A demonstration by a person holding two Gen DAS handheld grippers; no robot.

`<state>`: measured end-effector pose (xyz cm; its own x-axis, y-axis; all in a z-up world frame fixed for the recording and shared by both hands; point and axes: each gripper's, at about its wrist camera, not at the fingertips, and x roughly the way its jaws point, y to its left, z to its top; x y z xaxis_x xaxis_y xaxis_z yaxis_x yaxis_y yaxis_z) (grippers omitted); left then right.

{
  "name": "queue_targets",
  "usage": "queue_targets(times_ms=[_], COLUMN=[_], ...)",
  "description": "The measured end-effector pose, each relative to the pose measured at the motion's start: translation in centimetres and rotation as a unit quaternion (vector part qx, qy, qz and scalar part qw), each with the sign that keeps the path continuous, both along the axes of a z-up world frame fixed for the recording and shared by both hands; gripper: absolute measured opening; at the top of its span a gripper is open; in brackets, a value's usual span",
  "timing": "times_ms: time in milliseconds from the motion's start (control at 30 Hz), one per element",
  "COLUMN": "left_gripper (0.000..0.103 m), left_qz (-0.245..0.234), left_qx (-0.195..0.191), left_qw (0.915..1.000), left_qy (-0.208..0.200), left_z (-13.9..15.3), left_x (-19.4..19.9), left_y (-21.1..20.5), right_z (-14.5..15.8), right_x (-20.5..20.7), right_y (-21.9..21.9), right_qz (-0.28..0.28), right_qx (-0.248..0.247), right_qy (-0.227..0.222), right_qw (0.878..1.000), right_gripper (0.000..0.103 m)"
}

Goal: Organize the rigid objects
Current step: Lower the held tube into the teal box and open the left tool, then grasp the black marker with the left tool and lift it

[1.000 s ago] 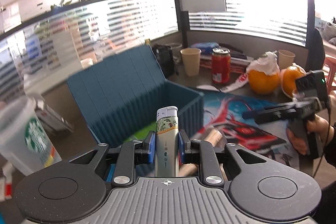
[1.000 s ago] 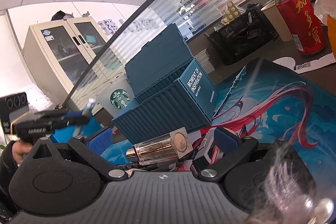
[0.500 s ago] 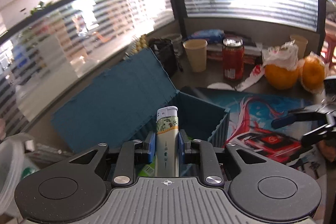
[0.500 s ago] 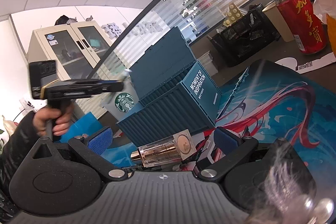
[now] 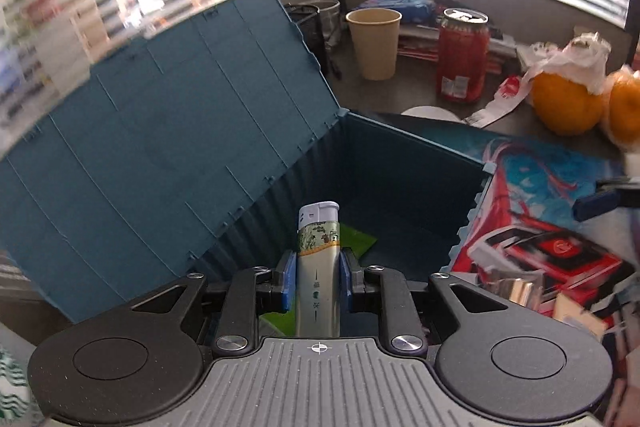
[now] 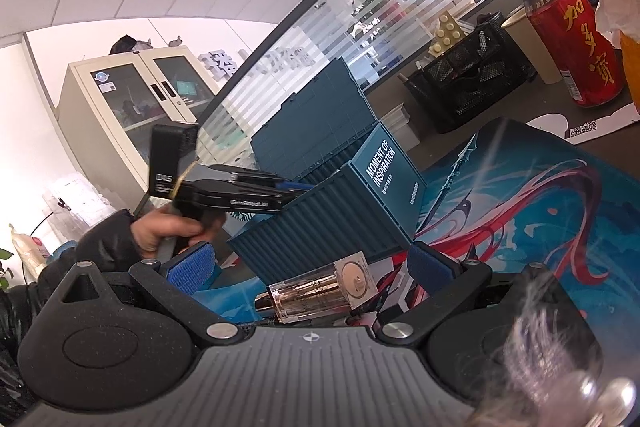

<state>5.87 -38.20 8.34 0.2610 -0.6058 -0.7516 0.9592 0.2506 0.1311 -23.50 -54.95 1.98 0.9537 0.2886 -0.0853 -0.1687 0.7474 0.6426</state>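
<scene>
Moved: your left hand-held gripper (image 5: 318,277) has carried the lighter (image 5: 319,267) from beside the blue box (image 5: 400,163) to above its open mouth.
Left grip: clamped on the lighter, upright.
Right grip: your right hand-held gripper (image 6: 316,267) spread wide, the perfume bottle (image 6: 320,293) lying between its pads.
Risk: release early and the lighter may clip the rim or raised lid (image 5: 160,131).
Surface: printed mat (image 6: 520,195) on a cluttered tabletop (image 5: 416,87), office room.

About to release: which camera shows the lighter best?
The left wrist view. The lighter stands upright, clamped in the left gripper over the open blue box. The right wrist view shows only the left gripper side-on; the lighter cannot be made out there.
</scene>
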Motion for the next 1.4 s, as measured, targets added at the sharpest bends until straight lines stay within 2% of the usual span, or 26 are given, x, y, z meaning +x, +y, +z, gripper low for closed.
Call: queue_targets(times_ms=[233, 400, 467, 533, 600, 633, 733, 900, 967, 1100, 1267, 1333, 1400], left_gripper=[0.025, 0.025, 0.036, 0.072, 0.098, 0.100, 0.100, 0.100, 0.100, 0.098, 0.086, 0.076, 0.071], left_qz=[0.000, -0.002, -0.002, 0.003, 0.001, -0.006, -0.024, -0.041, -0.033, -0.011, -0.008, -0.011, -0.013], left_qx=[0.002, -0.022, -0.036, -0.056, -0.081, -0.090, -0.090, -0.035, -0.021, -0.025, -0.017, -0.021, -0.028], left_qw=[1.0000, 0.9996, 0.9991, 0.9976, 0.9959, 0.9955, 0.9956, 0.9973, 0.9982, 0.9991, 0.9998, 0.9995, 0.9985], left_qy=[-0.009, -0.015, -0.022, -0.039, -0.040, -0.029, -0.012, -0.050, -0.046, -0.031, -0.005, 0.019, 0.046], left_z=[0.3, 1.6, 2.3, 3.0, 3.6, 3.7, 3.3, 0.0, -1.6, -3.9, -5.4, -5.8, -5.9], left_x=[-0.5, -1.8, -2.8, -3.9, -5.1, -5.6, -7.7, -10.4, -10.3, -8.8, -7.6, -6.9, -6.2], left_y=[0.3, 1.6, 2.6, 3.8, 5.7, 6.6, 9.1, 12.0, 12.9, 13.9, 14.7, 14.9, 15.2], right_z=[0.0, 0.0, 0.0, 0.0, 0.0, 0.0, 0.0, 0.0, -0.1, -0.1, -0.1, -0.2, -0.2], right_x=[-0.1, 0.0, 0.1, 0.0, 0.0, 0.1, 0.1, 0.2, 0.3, 0.3, 0.4, 0.5, 0.5], right_y=[0.0, 0.0, 0.0, 0.0, -0.1, -0.1, 0.0, 0.0, 0.0, 0.0, 0.1, 0.1, 0.1], right_qz=[0.000, -0.004, -0.007, -0.008, -0.009, -0.010, -0.011, -0.016, -0.018, -0.024, -0.029, -0.031, -0.031], right_qx=[0.000, 0.000, -0.001, -0.002, -0.002, -0.002, -0.003, -0.004, -0.004, -0.004, -0.004, -0.005, -0.004], right_qy=[-0.001, 0.004, 0.008, 0.010, 0.011, 0.012, 0.015, 0.021, 0.022, 0.026, 0.031, 0.033, 0.034], right_qw=[1.000, 1.000, 1.000, 1.000, 1.000, 1.000, 1.000, 1.000, 1.000, 0.999, 0.999, 0.999, 0.999], right_gripper=[0.103, 0.103, 0.103, 0.103, 0.103, 0.103, 0.103, 0.103, 0.103, 0.103, 0.103, 0.103, 0.103])
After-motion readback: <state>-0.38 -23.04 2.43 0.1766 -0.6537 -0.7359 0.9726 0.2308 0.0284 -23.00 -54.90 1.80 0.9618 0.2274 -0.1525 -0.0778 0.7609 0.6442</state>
